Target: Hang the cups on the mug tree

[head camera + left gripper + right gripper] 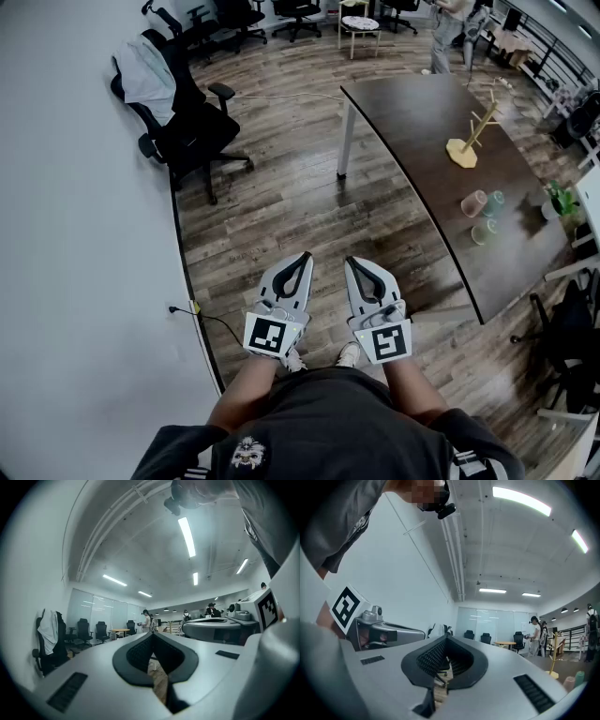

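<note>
While the person stands on the wood floor (pixel 281 197) short of the desk (pixel 412 141) | left claw (pixel 304 256) pinched shut, nothing in it | right claw (pixel 355 263) shut too, empty | mug tree (pixel 473 133) upright mid-desk | three cups (pixel 473 203) clustered near the desk's right edge, apart from the tree.

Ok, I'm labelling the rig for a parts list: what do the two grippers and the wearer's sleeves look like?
The left gripper and right gripper match: pale grey shells, black ribbed fingers lining a teardrop gap, and a cube with a black-and-white square marker at the rear. The sleeves are dark with white stripes.
</note>
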Demonstrator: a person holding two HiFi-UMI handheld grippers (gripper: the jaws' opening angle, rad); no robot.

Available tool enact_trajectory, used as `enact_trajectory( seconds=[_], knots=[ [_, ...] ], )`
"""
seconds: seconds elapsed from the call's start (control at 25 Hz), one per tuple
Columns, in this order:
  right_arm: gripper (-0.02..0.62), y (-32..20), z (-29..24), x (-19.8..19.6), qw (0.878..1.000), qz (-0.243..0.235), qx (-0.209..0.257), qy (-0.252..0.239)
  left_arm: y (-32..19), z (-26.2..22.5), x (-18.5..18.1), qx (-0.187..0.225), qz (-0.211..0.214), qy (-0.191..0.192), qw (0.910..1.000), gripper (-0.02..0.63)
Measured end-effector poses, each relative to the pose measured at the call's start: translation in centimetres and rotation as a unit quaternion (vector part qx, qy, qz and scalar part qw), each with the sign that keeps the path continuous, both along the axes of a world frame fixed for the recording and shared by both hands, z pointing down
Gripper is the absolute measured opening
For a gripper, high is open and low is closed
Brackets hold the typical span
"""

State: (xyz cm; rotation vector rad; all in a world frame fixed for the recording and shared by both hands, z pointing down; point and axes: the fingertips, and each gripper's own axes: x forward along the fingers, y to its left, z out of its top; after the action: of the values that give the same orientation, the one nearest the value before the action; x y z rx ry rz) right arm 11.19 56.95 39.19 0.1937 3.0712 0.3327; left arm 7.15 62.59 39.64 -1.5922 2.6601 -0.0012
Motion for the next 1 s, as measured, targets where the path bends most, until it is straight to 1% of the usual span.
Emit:
enact_trajectory(
  seconds=[0.08,0.12,0.28,0.36,0.48,0.64,0.76,0.92,1.0],
  knots=[
    [0.023,-0.4,-0.3,-0.3,1.0,0.0,-0.001,-0.007,-0.1,0.0,-0.6,0.013,-0.003,-0.033,0.9994,0.008],
    [0.023,-0.6,-0.5,-0.4,1.0,0.0,-0.004,-0.012,-0.3,-0.2,-0.8,0.016,-0.003,-0.041,0.999,0.008],
    [0.023,-1.1,-1.3,-0.6,0.999,-0.003,-0.034,-0.021,-0.8,0.1,-0.8,0.011,-0.006,-0.031,0.9994,0.008],
    [0.023,-1.1,-1.3,-0.6,0.999,-0.007,-0.039,-0.023,-0.7,0.6,-0.8,0.01,-0.009,-0.033,0.9994,0.008],
    [0.023,-1.5,-1.6,-0.4,0.998,-0.003,-0.047,-0.037,-1.0,0.1,-0.1,0.002,-0.001,-0.029,0.9996,0.008],
    [0.023,-3.0,-0.9,0.5,0.998,0.008,-0.055,-0.034,-1.9,0.0,1.0,-0.001,-0.002,-0.021,0.9998,0.008],
    [0.025,-4.9,-0.9,1.7,0.997,0.026,-0.065,-0.042,-3.5,0.2,1.7,0.003,0.015,-0.04,0.9991,0.008],
    [0.024,-8.0,-0.9,3.2,0.995,0.042,-0.073,-0.056,-6.2,0.0,2.3,0.027,0.011,-0.022,0.9993,0.008],
    [0.024,-9.4,-0.5,4.1,0.995,0.045,-0.078,-0.052,-8.0,-0.2,2.9,0.032,0.012,-0.019,0.9992,0.008]
  ],
)
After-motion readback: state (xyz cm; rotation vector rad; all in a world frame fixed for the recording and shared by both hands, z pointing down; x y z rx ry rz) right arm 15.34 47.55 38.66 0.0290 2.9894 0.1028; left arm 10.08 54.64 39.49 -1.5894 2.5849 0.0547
